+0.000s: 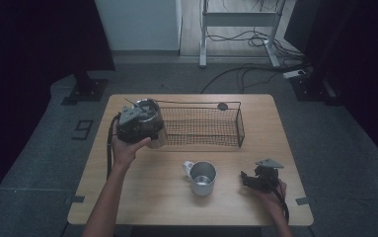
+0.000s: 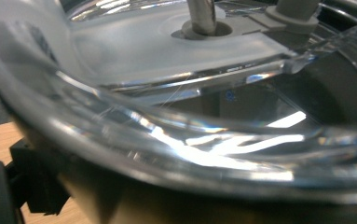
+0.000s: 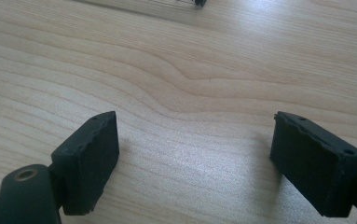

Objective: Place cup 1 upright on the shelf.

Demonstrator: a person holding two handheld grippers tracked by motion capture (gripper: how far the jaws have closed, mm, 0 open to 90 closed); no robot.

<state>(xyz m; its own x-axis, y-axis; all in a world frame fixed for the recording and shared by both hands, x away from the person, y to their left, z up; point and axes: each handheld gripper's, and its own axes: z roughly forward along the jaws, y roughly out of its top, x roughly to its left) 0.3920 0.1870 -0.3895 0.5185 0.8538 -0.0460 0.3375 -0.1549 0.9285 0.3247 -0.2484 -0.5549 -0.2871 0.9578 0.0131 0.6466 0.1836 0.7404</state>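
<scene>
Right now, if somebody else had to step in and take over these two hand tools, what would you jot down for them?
Left gripper: holding a glass-lidded container at the left end of the wire basket.
Right gripper: jaws open, nothing between them, resting low over the table at the right.
Metal mug: upright at the table's middle, untouched.
Done: container picked up.
Left: probably set it down in the basket; the mug may follow.

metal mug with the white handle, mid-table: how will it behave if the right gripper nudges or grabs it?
The shiny metal mug with a white handle stands upright and looks empty, so probably light and apt to slide on the smooth wooden table. Its polished wall may slip between pads. The side handle could make it swivel if pushed off-centre.
</scene>
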